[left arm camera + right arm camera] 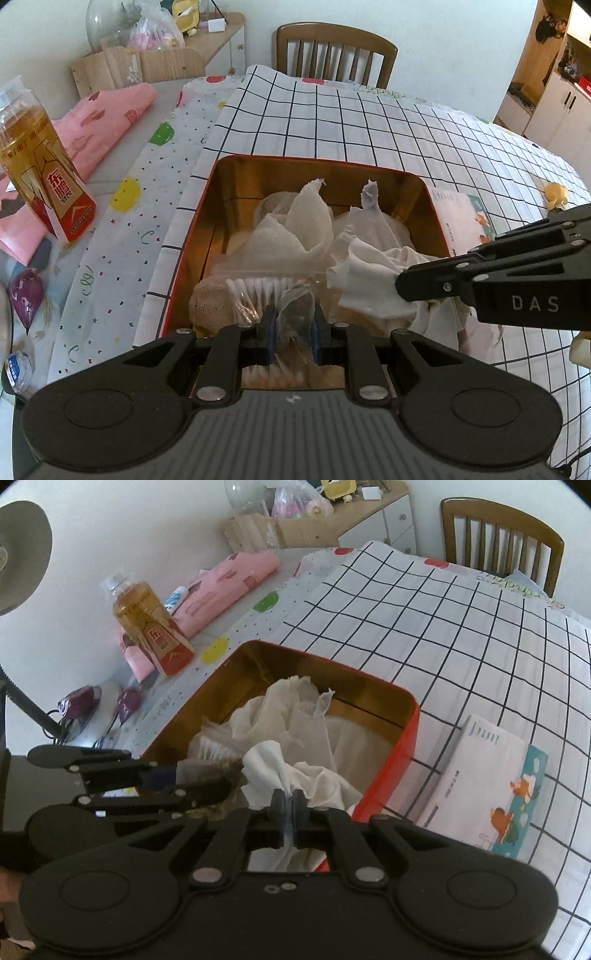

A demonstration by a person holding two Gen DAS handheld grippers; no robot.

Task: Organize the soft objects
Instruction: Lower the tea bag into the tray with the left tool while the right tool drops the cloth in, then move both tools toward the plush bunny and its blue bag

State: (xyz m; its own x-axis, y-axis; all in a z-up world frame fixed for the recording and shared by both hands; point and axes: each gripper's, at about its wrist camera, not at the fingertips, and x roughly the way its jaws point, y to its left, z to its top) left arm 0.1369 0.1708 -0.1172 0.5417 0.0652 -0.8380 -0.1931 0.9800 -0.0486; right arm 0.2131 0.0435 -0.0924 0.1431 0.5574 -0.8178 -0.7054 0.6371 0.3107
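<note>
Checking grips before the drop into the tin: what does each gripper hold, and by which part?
Left gripper: a clear plastic bag, pinched at its crumpled near end. Right gripper: a white cloth, clamped at a bunched fold.

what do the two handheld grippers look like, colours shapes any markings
Both the left gripper and the right gripper are matte black, with two round discs on a wide ribbed body, silver pivot bolts and scissor-style linkage arms. The fingers carry blue pads. The right gripper's side reads "DAS" in pale letters. No cables or sleeves are visible.
</note>
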